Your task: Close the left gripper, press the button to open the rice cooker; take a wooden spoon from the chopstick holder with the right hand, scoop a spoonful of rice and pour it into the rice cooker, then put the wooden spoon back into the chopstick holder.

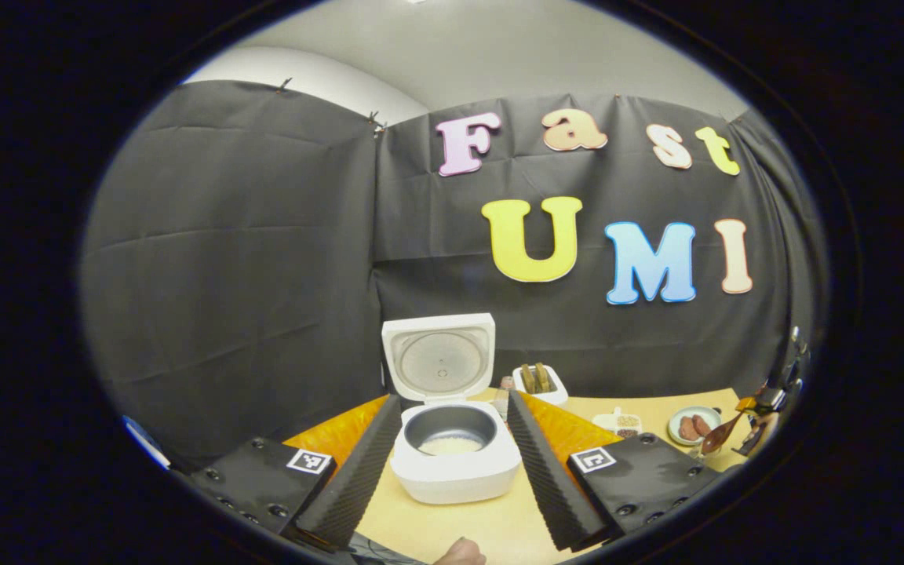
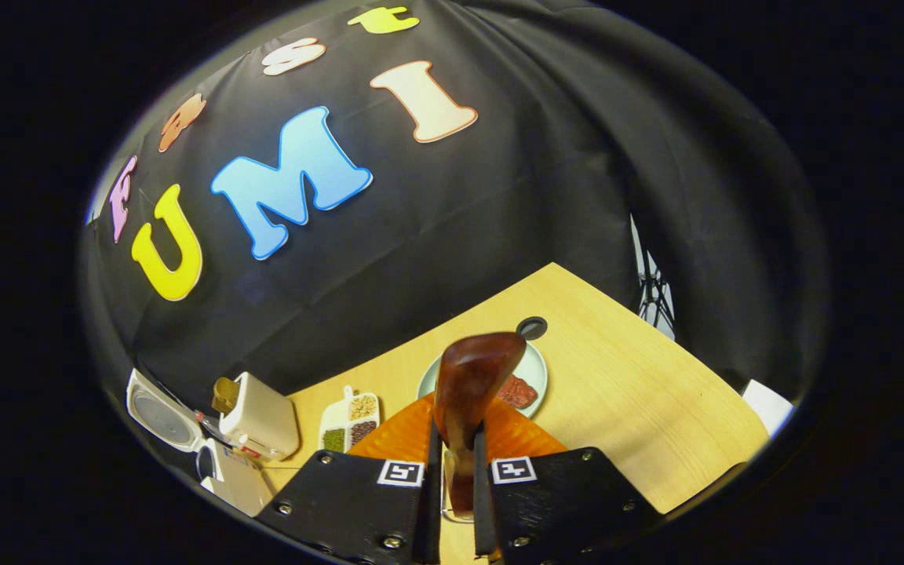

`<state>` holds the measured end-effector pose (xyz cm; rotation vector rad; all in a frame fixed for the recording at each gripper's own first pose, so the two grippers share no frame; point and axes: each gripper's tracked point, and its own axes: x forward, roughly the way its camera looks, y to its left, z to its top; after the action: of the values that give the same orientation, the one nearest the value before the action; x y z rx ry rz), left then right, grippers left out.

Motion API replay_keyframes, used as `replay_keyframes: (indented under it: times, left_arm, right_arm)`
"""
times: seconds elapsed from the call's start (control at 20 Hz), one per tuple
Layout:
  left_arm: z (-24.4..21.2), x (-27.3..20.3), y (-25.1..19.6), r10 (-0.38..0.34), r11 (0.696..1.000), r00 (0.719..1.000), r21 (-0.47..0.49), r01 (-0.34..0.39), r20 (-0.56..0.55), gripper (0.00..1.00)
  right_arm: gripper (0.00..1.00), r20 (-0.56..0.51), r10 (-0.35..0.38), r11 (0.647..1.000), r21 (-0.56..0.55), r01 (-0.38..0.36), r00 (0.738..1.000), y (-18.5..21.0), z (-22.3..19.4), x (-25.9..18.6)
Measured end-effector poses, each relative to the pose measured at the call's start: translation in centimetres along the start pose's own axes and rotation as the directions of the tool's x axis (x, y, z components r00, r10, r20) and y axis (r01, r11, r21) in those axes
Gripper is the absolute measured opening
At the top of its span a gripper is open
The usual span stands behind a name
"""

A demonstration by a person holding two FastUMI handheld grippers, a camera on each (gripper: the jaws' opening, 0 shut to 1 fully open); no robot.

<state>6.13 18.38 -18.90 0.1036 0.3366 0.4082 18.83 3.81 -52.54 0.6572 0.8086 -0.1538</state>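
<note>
The white rice cooker (image 1: 454, 471) stands with its lid (image 1: 438, 357) raised, and white rice lies in its dark pot. My left gripper (image 1: 453, 402) is open, one finger on each side of the cooker, a little short of it. My right gripper (image 2: 456, 439) is shut on the handle of the brown wooden spoon (image 2: 472, 375), whose bowl points up and away over the table. No rice is visible on the spoon. The left gripper view shows the spoon (image 1: 721, 434) at the far right. The white chopstick holder (image 1: 540, 382) (image 2: 264, 424) stands right of the cooker (image 2: 220, 471).
A divided tray of grains (image 1: 621, 424) (image 2: 350, 420) and a pale plate with reddish pieces (image 1: 691, 426) (image 2: 534, 373) sit on the wooden table (image 2: 640, 408). A small bottle (image 1: 504, 392) stands by the cooker. A thumb (image 1: 460, 553) shows at the bottom edge.
</note>
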Motion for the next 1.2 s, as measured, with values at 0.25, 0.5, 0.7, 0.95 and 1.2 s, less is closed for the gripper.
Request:
replay_keyframes:
  times: [0.25,0.5,0.7,0.95,1.2]
  left_arm:
    - [0.3,0.0,0.4,0.006,1.000,1.000,-0.003,-0.005,0.007,0.94]
    - [0.2,-0.9,1.7,0.004,0.999,1.000,-0.041,-0.003,0.023,0.94]
    - [0.6,-1.2,3.1,-0.039,0.997,0.998,-0.059,0.042,0.055,0.94]
    - [1.1,0.2,6.8,-0.109,0.986,0.991,-0.116,0.118,0.082,0.95]
    - [1.9,3.4,9.6,-0.161,0.975,0.981,-0.136,0.175,0.106,0.93]
  right_arm:
    - [0.17,-0.097,-0.033,0.999,0.013,0.034,0.995,-1.9,-3.9,0.9]
    - [0.30,-0.136,-0.055,0.998,0.026,0.059,0.989,-2.6,-4.9,-1.0]
    - [0.60,-0.198,-0.075,0.996,0.023,0.081,0.977,-2.2,-6.2,-3.9]
    - [0.77,-0.141,-0.035,0.997,0.059,0.044,0.989,1.5,-5.7,-11.9]
    - [0.97,-0.090,0.048,0.998,0.045,-0.044,0.995,6.9,-6.5,-21.3]
